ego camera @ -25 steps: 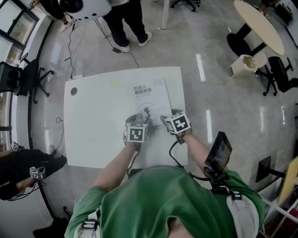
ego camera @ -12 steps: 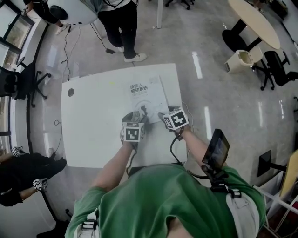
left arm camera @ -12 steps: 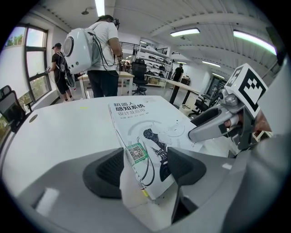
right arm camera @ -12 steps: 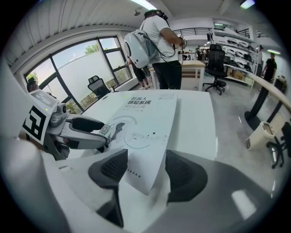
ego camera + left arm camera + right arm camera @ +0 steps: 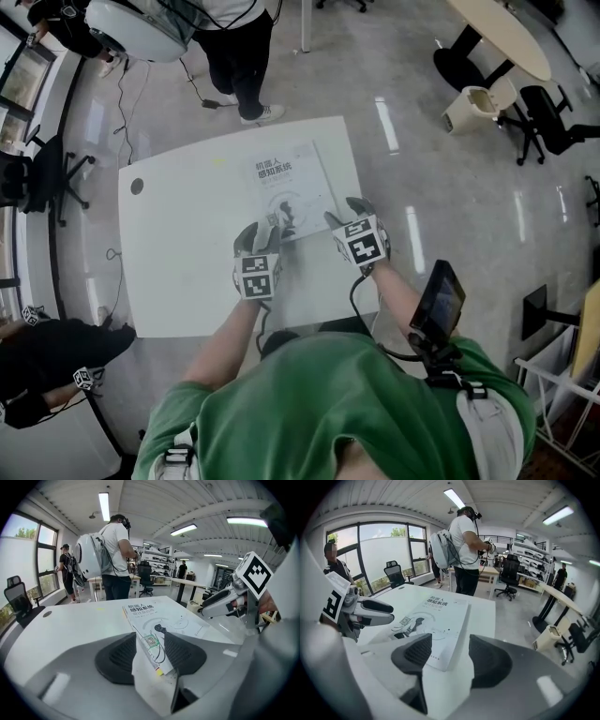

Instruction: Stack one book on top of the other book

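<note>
Corners of the book (image 5: 286,183), one gripper each
My left gripper (image 5: 150,644) just closed partway but the jaws are apart, with the near-left corner between them, not pinched. It's lying flat on the white table (image 5: 178,253), and only one cover shows. Right gripper (image 5: 450,641) is spread over the near-right corner. I'd keep both sides even so nothing skews. Waste bin (image 5: 469,108) on the floor off right, can't see inside.

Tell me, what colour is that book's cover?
The book is white with dark print; clearest in right gripper view.
</note>
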Demonstrator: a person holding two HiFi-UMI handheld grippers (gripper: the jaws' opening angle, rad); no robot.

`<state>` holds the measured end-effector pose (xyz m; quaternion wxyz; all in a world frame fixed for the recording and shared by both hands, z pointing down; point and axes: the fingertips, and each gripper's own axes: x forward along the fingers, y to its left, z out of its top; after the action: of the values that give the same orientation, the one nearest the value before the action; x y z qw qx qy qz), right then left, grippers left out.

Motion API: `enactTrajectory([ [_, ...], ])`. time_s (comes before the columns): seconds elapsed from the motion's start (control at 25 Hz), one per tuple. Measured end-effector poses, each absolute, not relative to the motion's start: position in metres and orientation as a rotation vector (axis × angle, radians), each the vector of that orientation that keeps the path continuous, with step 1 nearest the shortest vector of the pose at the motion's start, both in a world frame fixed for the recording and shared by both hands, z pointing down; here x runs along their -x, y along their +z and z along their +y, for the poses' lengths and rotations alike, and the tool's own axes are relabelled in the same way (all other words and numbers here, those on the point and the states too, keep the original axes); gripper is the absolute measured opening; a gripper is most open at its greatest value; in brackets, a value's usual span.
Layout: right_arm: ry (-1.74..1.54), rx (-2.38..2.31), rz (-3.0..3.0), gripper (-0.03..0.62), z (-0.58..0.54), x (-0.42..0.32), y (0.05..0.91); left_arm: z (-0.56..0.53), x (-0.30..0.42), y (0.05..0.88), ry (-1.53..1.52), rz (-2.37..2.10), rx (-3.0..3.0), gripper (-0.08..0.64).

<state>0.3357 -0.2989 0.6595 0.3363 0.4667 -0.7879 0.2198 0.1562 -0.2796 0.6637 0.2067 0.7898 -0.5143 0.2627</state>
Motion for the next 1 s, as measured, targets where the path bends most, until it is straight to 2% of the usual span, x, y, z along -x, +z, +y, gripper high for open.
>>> enactTrajectory([
  [0.2, 0.52, -1.296, -2.11, 0.241, -0.278, -0.319, 0.63, -0.261, -0.139, 0.644, 0.654, -1.483, -2.25, 0.088],
  [0.32, 0.511, -1.322, -2.166, 0.195, -0.26, -0.298, 0.612, -0.251, -0.127, 0.622, 0.598, -1.508, -2.306, 0.015],
  [0.72, 0.477, -1.41, -2.299, 0.01, -0.186, -0.225, 0.562, -0.194, -0.091, 0.556, 0.445, -1.49, -2.489, 0.006],
  [1.0, 0.472, -1.487, -2.322, 0.003, -0.128, -0.202, 0.544, -0.147, -0.074, 0.539, 0.391, -1.43, -2.573, 0.006],
])
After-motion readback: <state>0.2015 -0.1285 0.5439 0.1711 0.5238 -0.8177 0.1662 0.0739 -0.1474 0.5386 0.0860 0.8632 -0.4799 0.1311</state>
